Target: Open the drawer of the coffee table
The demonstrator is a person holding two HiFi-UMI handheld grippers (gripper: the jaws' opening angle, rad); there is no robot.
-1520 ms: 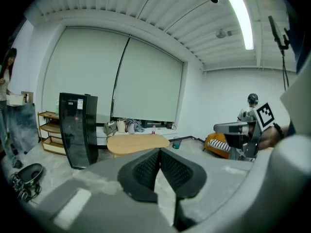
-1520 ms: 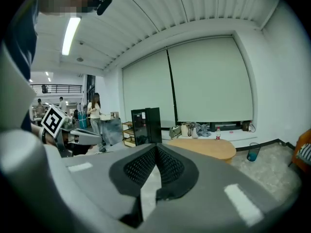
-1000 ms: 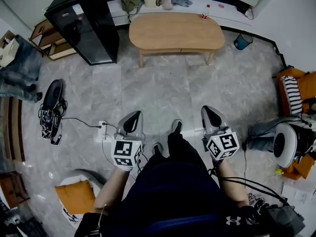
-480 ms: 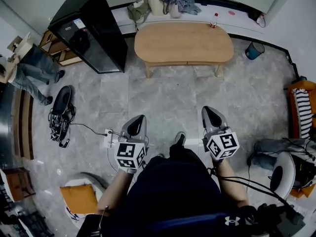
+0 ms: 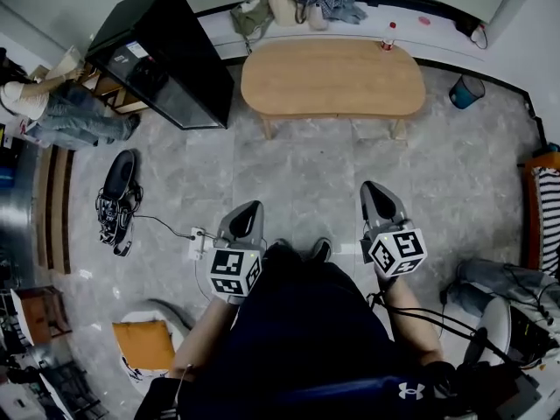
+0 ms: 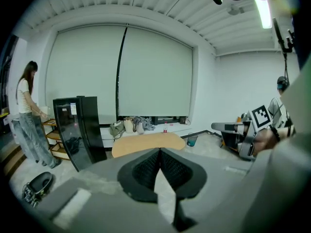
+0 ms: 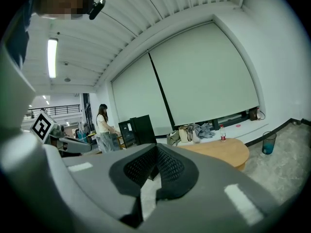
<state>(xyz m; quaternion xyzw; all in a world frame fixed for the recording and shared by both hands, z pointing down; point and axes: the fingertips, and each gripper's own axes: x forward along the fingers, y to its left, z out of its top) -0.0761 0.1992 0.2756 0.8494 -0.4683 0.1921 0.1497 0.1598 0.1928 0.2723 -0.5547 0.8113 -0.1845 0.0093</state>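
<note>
**Far from the table, both grippers shut**

A wide stretch of grey floor (image 5: 297, 173) lies between me and the coffee table (image 5: 332, 77), which stands by the far wall, just beside the black cabinet (image 5: 162, 55). I cannot make out its drawer from here; I judge it sits in the apron under the top. I hold my left gripper (image 5: 248, 213) and right gripper (image 5: 376, 192) out in front, aimed at the table, jaws pressed together on nothing, since there is nothing within reach to grasp. A small bottle (image 5: 388, 40) stands on the tabletop's far edge.

Bright ceiling light, soft shadows, fisheye-warped edges.
</note>
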